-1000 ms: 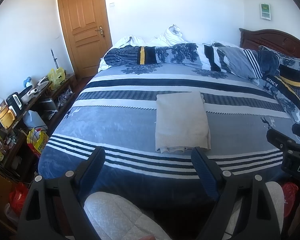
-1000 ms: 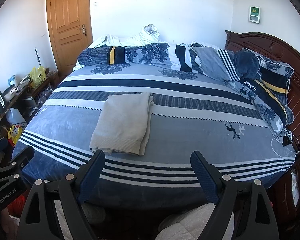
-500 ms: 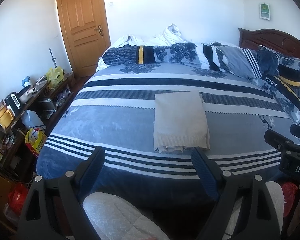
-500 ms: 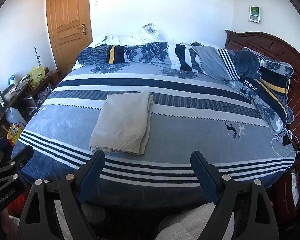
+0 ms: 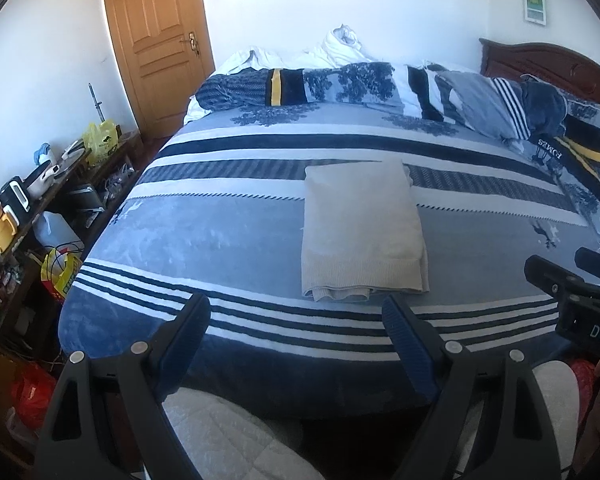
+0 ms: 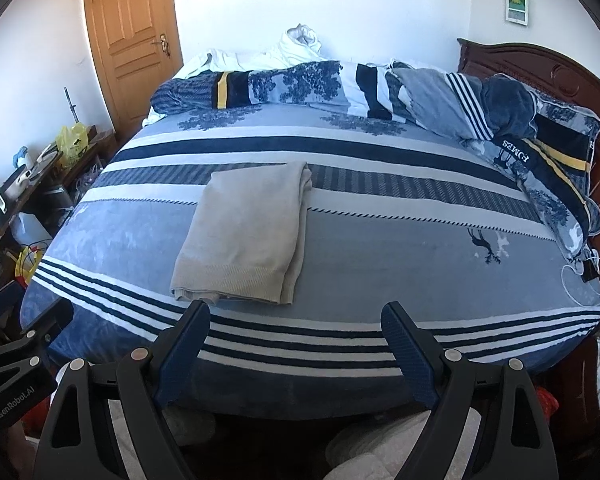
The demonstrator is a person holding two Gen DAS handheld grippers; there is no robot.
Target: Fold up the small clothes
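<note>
A beige knit garment (image 5: 360,228) (image 6: 248,236) lies folded into a long rectangle on the blue striped bedspread (image 5: 220,232) (image 6: 420,248), its ribbed hem toward me. My left gripper (image 5: 296,312) hangs open over the bed's near edge, just short of the hem, with nothing between its fingers. My right gripper (image 6: 296,320) is also open and empty, a little short of the hem's right corner. Each gripper's body shows at the edge of the other's view.
A rolled duvet and pillows (image 5: 380,84) line the far side of the bed, against a dark wooden headboard (image 6: 540,68). A cluttered low shelf (image 5: 28,200) stands on the left, below a wooden door (image 5: 156,40). A person's quilted light trousers (image 5: 228,440) show below the grippers.
Both grippers have come forward and down toward the bed; the garment looks larger and nearer in both views. Their jaws have stayed open.
</note>
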